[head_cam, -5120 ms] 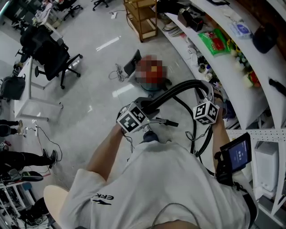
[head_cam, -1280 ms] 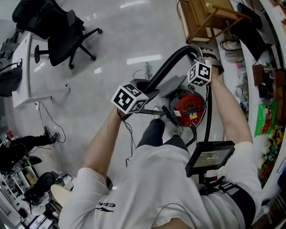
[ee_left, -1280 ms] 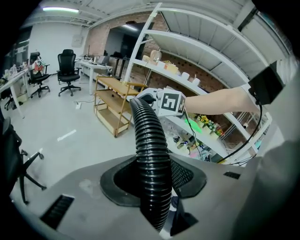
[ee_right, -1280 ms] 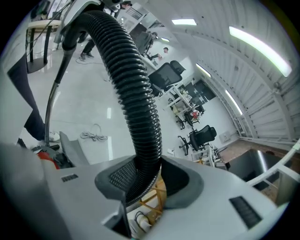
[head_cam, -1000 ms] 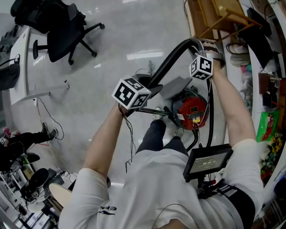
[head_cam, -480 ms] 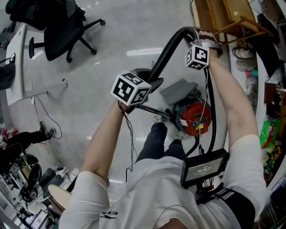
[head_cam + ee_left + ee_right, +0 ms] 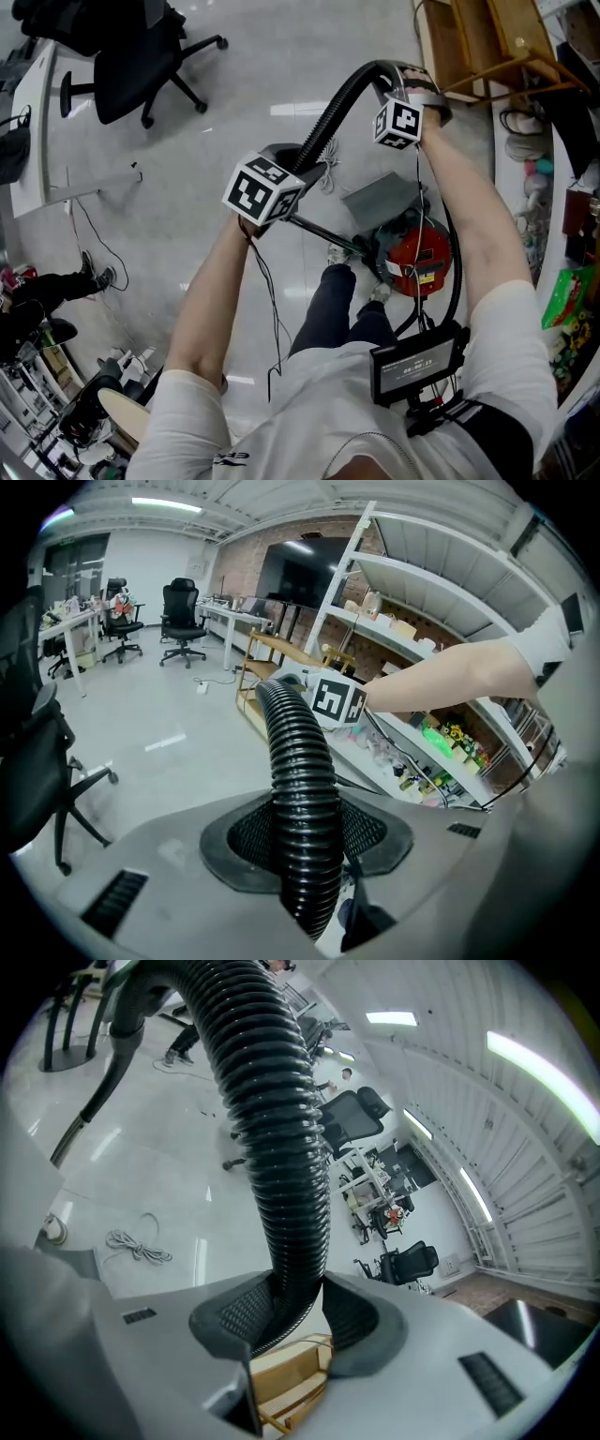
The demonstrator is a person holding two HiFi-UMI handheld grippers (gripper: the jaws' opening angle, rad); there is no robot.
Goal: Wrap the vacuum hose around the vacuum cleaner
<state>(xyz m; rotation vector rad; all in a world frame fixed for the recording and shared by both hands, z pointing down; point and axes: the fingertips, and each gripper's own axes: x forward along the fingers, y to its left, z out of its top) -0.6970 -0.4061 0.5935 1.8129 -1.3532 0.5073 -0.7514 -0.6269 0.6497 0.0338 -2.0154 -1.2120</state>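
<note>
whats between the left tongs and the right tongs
A stretch of the black ribbed vacuum hose, arching from the left tongs to the right tongs, both shut on it. The head view shows it best.

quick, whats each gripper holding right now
Left gripper: shut on the vacuum hose.
Right gripper: shut on the same vacuum hose, further along.

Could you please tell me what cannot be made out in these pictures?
- Head view: the right forearm hides part of the vacuum cleaner and where the vacuum hose joins it.
- Head view: writing on the chest screen is too small to read.
- Both gripper views: the vacuum cleaner lies outside the frame.
</note>
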